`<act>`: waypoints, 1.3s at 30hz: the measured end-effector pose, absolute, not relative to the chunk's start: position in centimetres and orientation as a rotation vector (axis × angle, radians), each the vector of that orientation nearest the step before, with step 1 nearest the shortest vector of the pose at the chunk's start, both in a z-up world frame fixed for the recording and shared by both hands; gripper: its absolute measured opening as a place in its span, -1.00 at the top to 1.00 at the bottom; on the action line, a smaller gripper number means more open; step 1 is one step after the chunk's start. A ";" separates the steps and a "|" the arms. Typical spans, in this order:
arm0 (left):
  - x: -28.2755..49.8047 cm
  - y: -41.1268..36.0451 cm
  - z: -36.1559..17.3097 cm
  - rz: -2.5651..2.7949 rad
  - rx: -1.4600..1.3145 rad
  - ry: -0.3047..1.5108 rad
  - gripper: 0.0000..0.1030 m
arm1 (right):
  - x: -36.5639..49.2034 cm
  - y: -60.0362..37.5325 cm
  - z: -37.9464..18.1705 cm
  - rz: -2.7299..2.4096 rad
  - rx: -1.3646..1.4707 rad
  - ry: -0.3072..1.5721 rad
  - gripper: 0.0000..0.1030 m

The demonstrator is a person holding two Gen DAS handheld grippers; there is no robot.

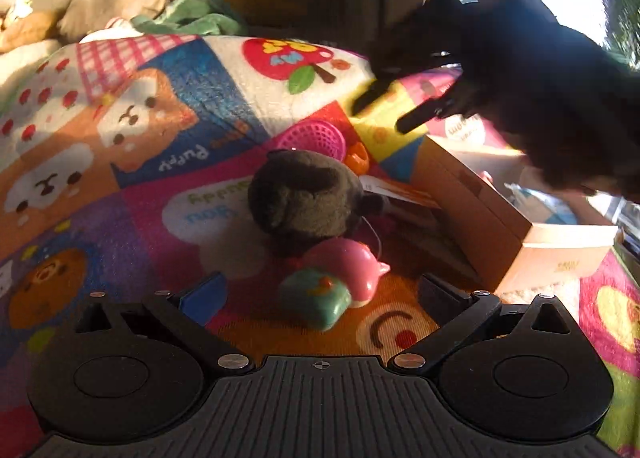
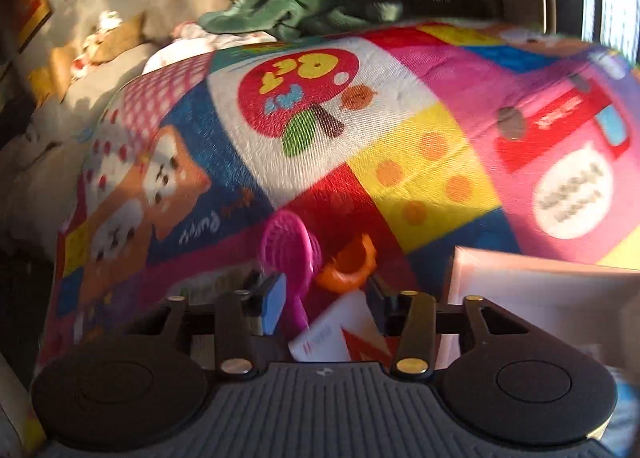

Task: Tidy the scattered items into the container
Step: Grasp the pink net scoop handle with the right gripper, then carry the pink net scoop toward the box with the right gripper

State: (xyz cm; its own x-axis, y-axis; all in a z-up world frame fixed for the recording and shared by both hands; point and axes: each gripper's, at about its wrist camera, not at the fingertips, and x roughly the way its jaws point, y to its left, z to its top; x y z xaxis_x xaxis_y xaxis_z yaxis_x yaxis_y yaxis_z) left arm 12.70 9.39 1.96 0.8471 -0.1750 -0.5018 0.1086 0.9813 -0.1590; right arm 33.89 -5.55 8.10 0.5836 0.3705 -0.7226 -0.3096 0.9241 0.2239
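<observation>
Across the bright patchwork play mat [image 1: 132, 162] we work beside the cardboard box [image 1: 492, 218] at its right edge — our container. Next in size, a dark plush toy [image 1: 308, 194] sits mid-mat, a pink toy [image 1: 352, 266] and a small teal toy [image 1: 316, 298] touching before it. Our left gripper [image 1: 316, 294] hangs released, straddling them; we should settle around one toy only. Our right gripper [image 2: 324, 310] — half-open, empty — hovers over a magenta sieve [image 2: 288, 246].

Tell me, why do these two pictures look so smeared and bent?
Left wrist view: sharp on the dark plush toy, low sun warm on the play mat, right gripper a dark blur. Right wrist view: motion-smeared throughout. Both lenses bow the edges.
</observation>
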 end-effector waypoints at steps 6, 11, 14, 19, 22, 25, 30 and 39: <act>13.0 11.4 1.8 -0.127 -0.256 0.547 -1.00 | 41.3 -3.2 3.6 0.271 0.183 1.021 -0.68; 12.8 11.1 1.8 -0.140 -0.239 0.538 -1.00 | 41.5 -2.0 1.2 0.228 0.124 1.057 -0.60; 12.9 11.3 1.8 -0.141 -0.249 0.541 -1.00 | 40.2 -1.0 1.4 0.260 0.013 1.038 0.09; 12.7 11.1 1.9 -0.165 -0.245 0.525 -1.00 | 37.9 -1.9 2.3 0.330 0.046 1.075 0.44; 12.3 10.5 2.1 -0.213 -0.208 0.514 -1.00 | 35.5 -3.1 4.5 0.367 0.060 1.021 0.46; 11.2 9.6 2.6 -0.288 -0.170 0.525 -1.00 | 31.9 -5.5 8.1 0.448 0.138 0.967 0.46; 8.1 7.5 3.8 -0.404 -0.091 0.526 -1.00 | 23.3 -10.7 14.2 0.584 0.218 0.829 0.46; 4.6 2.2 4.6 -0.512 0.044 0.561 -1.00 | 15.0 -19.0 9.6 0.401 0.257 0.889 0.16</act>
State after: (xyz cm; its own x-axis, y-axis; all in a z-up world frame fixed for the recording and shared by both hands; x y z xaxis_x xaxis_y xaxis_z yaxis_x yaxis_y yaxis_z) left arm 4.60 2.25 4.64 0.7253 -0.4520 -0.5193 0.4755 0.8744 -0.0970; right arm 15.00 -19.00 9.58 0.5635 0.4415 -0.6983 -0.2318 0.8958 0.3793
